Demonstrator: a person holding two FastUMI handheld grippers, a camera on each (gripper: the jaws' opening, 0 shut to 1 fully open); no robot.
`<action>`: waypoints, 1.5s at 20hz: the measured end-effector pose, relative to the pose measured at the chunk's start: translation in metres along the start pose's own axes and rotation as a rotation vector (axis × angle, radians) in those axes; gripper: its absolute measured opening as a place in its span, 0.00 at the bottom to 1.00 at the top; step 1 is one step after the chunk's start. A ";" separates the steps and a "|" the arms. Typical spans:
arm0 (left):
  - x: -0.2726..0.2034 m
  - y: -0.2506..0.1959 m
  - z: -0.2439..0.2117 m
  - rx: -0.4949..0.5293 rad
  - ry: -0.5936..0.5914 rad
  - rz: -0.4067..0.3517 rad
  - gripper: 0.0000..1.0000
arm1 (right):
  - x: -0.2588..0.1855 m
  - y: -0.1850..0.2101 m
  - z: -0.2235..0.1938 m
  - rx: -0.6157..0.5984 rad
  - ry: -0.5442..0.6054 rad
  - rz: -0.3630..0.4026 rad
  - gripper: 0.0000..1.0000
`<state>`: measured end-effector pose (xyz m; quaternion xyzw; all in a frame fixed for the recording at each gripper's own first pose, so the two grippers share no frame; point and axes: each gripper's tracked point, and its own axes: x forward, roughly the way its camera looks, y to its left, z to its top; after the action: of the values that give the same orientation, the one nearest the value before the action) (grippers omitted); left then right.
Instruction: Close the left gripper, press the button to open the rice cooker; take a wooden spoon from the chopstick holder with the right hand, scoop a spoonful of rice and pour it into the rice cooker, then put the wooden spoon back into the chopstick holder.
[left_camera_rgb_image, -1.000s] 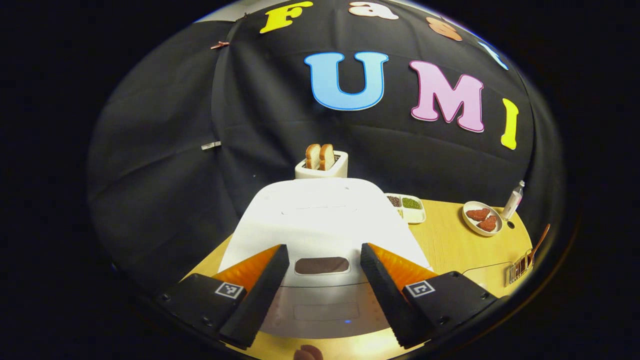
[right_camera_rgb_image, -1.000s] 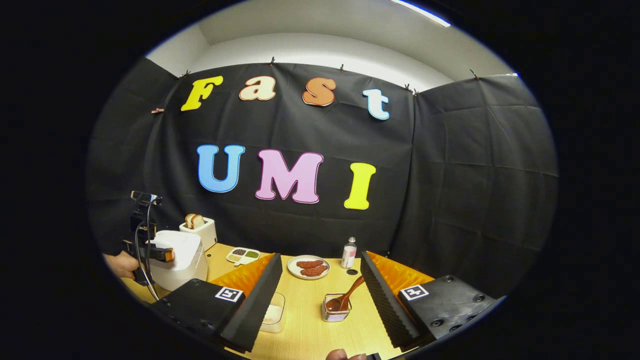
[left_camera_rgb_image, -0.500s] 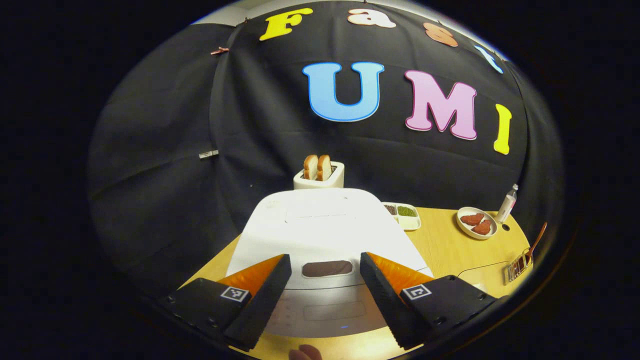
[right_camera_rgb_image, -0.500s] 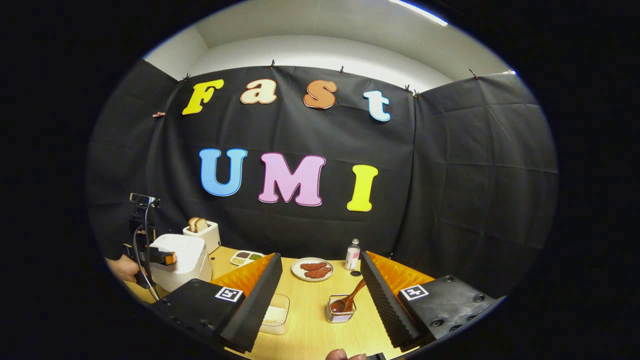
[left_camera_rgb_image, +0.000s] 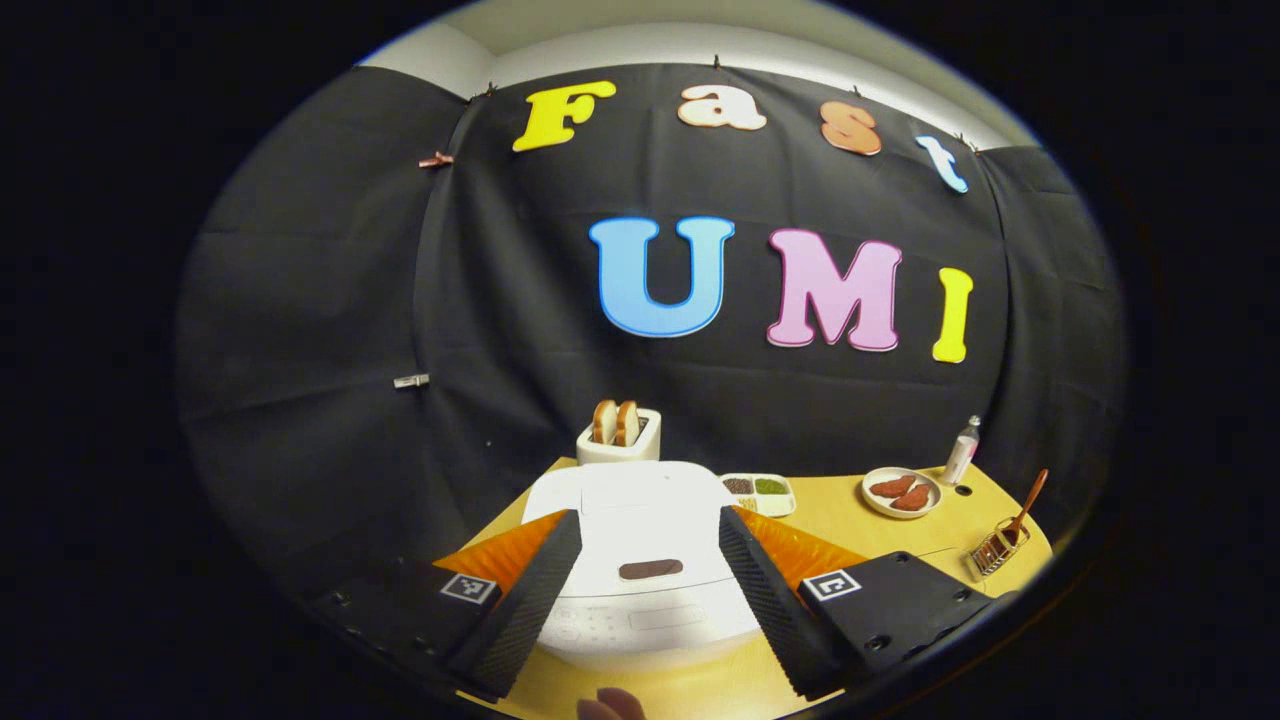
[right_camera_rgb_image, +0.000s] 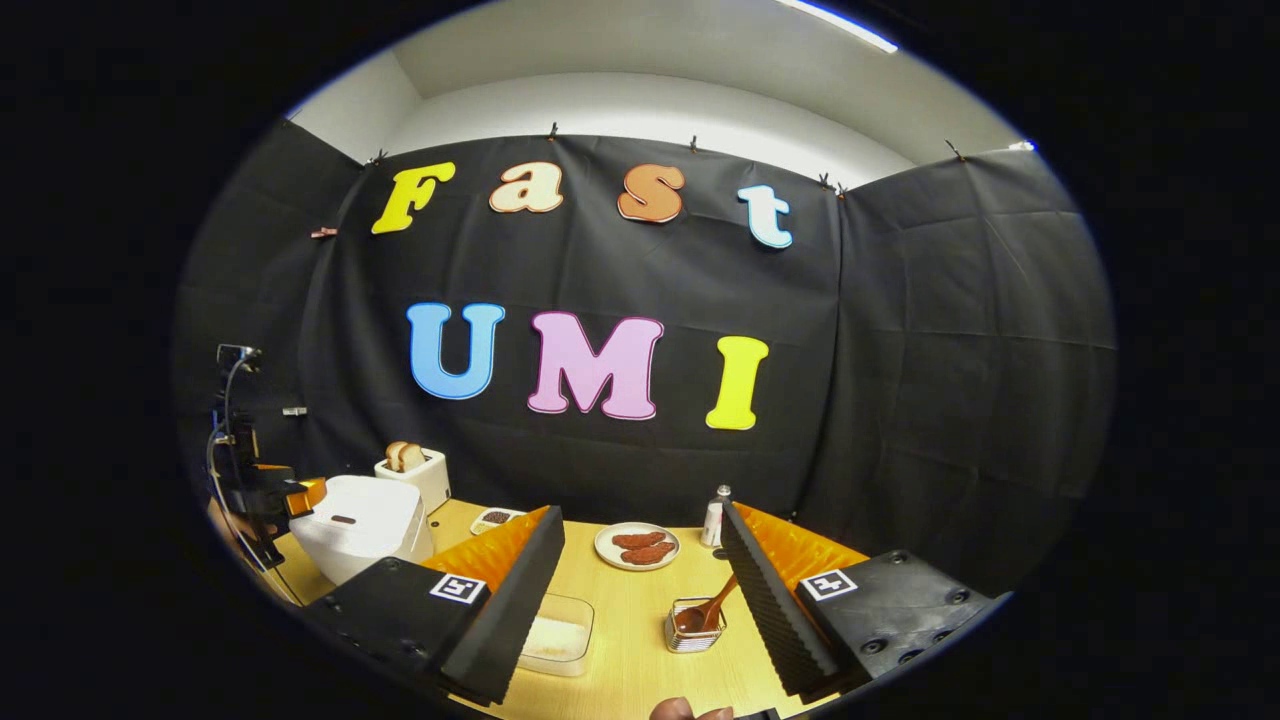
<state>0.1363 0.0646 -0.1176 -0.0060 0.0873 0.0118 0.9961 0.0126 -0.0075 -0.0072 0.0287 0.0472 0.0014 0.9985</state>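
between left gripper (left_camera_rgb_image: 650, 590) fingers, white rice cooker (left_camera_rgb_image: 640, 540), lid down, dark button

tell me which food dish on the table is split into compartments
The tray right beside the rice cooker: it has separate sections of dark and green grains. The round plate farther right is one undivided dish holding reddish pieces.
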 end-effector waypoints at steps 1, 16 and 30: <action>-0.011 -0.003 0.011 0.007 -0.027 -0.015 0.95 | 0.001 0.002 0.001 0.003 -0.004 0.002 0.98; -0.135 -0.005 0.116 0.063 -0.284 -0.032 0.95 | 0.001 0.009 0.023 -0.010 -0.061 -0.005 0.98; -0.151 -0.011 0.113 0.074 -0.280 -0.064 0.96 | -0.003 0.013 0.025 -0.025 -0.069 0.003 0.98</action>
<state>0.0075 0.0522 0.0204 0.0296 -0.0523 -0.0224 0.9979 0.0120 0.0044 0.0189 0.0162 0.0125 0.0027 0.9998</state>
